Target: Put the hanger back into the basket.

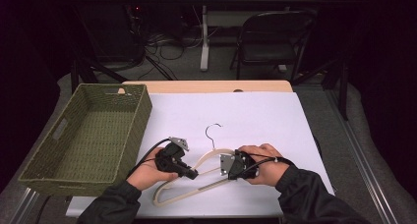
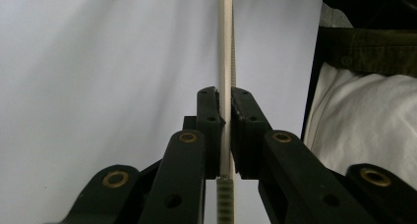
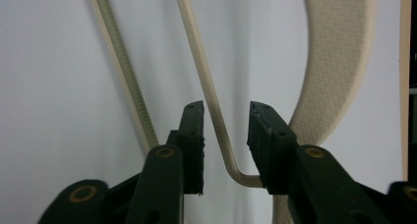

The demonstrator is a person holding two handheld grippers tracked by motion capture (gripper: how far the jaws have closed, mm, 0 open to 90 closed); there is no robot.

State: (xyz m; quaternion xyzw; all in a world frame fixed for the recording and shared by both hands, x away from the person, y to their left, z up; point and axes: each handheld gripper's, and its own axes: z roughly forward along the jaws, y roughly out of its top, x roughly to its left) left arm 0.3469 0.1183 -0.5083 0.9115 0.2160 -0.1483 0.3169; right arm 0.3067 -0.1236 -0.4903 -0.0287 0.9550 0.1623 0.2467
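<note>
- High view: hanger (image 1: 209,157) lies flat on the white sheet (image 1: 255,116) near my edge of the table, cream-coloured with a thin metal hook (image 1: 213,133) pointing away from me. My left gripper (image 1: 192,174) sits on its lower left part, my right gripper (image 1: 223,165) just beside the middle. The woven basket (image 1: 140,113) stands to the left, apart from the hanger. I judge the hanger light and stiff — thin rods, easy to tip if lifted from one end, so a hold on both sides seems wise. My hands cover part of the frame, and the right shoulder is hard to make out.
- Left gripper view: my jaws are closed on a slim cream rod of the hanger (image 2: 225,47), pads pressed to both its sides. A ribbed bar runs close behind it — the ribs should resist slipping. Whether that bar is also pinched I cannot tell.
- Right gripper view: my jaws stand apart, straddling a thin rod (image 3: 206,86) near its bend, gripping nothing. The wide textured shoulder (image 3: 334,62) is cut off at the top.
</note>
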